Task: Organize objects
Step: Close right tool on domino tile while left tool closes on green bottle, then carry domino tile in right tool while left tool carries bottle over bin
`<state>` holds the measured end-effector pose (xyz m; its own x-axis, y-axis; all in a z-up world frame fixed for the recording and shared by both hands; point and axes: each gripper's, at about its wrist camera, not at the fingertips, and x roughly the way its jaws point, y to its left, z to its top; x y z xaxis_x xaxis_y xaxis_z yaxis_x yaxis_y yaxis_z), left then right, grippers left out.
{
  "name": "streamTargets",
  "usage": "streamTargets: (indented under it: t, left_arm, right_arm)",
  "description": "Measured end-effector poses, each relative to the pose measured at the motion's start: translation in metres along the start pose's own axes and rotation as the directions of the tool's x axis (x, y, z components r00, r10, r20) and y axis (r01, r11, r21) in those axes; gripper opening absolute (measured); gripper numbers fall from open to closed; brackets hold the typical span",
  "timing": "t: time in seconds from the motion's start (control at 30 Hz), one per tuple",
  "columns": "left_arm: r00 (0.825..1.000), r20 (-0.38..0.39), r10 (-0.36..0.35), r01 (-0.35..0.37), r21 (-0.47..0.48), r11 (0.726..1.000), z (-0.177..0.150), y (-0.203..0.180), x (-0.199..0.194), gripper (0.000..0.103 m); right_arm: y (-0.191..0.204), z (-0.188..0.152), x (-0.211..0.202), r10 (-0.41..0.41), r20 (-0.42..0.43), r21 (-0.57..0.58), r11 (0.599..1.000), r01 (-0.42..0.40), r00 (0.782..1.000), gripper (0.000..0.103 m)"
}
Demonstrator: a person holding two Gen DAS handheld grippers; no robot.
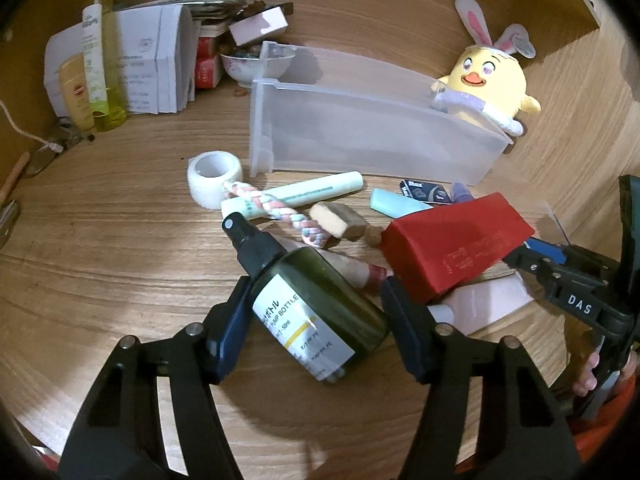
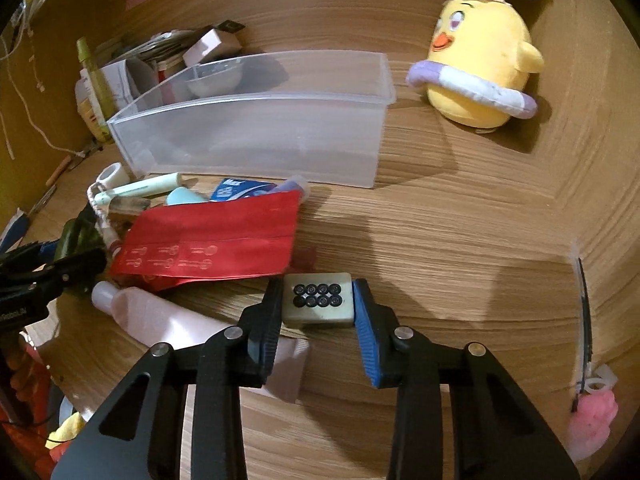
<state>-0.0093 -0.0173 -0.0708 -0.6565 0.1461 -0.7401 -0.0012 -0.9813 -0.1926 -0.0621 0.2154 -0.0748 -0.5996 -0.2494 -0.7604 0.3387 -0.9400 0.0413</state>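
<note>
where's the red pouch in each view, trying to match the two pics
Left wrist view: the red pouch sits right of centre, just beyond the right finger of the left tongs.
Right wrist view: the red pouch lies left of centre, in front of the bin.
Shared landmark: the clear plastic bin, directly behind the pouch in both.

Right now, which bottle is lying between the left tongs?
The dark green pump bottle, black sprayer pointing away. The yellow-green bottle stands upright far off; the pink bottle lies by the red packet.
</note>
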Motion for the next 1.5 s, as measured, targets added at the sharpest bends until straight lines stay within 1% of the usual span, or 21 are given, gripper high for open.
streamTargets:
  t: [0.13,0.3,0.43,0.63,0.87,1.0,1.2,1.37,1.5]
  left_arm:
    - [1.0,0.022,0.001,0.0,-0.023,1.0,0.0,0.006,-0.008,0.064]
    - [0.996,0.08,0.028,-0.027,-0.015,1.0,0.004,0.004,-0.026,0.064]
    - [0.992,0.119,0.035,-0.034,-0.009,0.999,0.011,0.002,-0.036,0.064]
    - [0.988,0.153,0.025,-0.022,-0.02,1.0,0.022,0.001,-0.041,0.064]
    - [0.978,0.208,0.026,-0.026,-0.003,1.0,0.044,-0.003,-0.048,0.064]
    - [0.97,0.242,0.007,-0.008,0.002,1.0,0.06,-0.005,-0.05,0.064]
    - [0.965,0.261,-0.019,0.015,0.016,1.0,0.083,-0.011,-0.049,0.064]
    - [0.957,0.291,-0.004,-0.009,0.044,0.999,0.102,-0.02,-0.051,0.064]
    - [0.954,0.299,0.003,-0.025,0.067,0.997,0.118,-0.028,-0.049,0.064]
  right_arm:
    - [-0.01,0.001,-0.006,-0.02,0.017,0.026,0.999,0.019,1.0,0.031]
    - [-0.017,0.005,-0.018,-0.036,0.058,0.042,0.999,0.034,0.998,0.031]
    - [-0.019,0.012,-0.028,-0.03,0.096,0.042,0.999,0.026,0.995,0.031]
    - [-0.016,0.026,-0.038,-0.007,0.153,0.033,0.999,0.002,0.988,0.031]
    - [-0.011,0.044,-0.05,0.016,0.215,0.029,0.999,-0.023,0.977,0.031]
    - [-0.008,0.055,-0.056,0.037,0.253,0.025,0.999,-0.045,0.967,0.031]
    - [0.003,0.075,-0.054,0.061,0.281,-0.02,0.998,-0.058,0.958,0.031]
    - [0.011,0.09,-0.054,0.085,0.308,-0.058,0.996,-0.071,0.948,0.031]
    - [0.014,0.103,-0.053,0.113,0.321,-0.08,0.993,-0.092,0.94,0.031]
